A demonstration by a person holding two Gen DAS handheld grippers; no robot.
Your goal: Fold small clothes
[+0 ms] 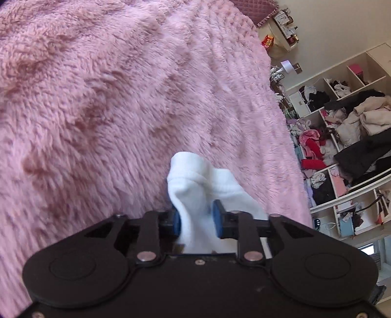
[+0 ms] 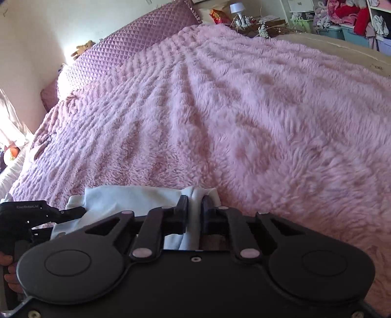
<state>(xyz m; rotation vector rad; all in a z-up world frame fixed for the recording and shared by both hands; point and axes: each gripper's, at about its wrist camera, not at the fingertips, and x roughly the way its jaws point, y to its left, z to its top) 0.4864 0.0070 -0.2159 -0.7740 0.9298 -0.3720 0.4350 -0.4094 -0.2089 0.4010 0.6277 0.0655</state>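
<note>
A small white garment [image 1: 195, 186] is pinched between the blue pads of my left gripper [image 1: 196, 217], bunched up above the pink fluffy blanket [image 1: 122, 97]. In the right wrist view the same white garment [image 2: 127, 198] stretches between both grippers. My right gripper [image 2: 195, 210] is shut on a fold at its right end. My left gripper [image 2: 73, 211] shows at the far left edge, gripping the garment's other end. Both hold the garment low over the blanket [image 2: 244, 122].
The bed has a purple quilted headboard [image 2: 127, 49] at the far end. Open shelves stuffed with clothes [image 1: 342, 137] stand beyond the bed's edge. A nightstand with a small lamp [image 2: 235, 9] and snack bag sits by the headboard.
</note>
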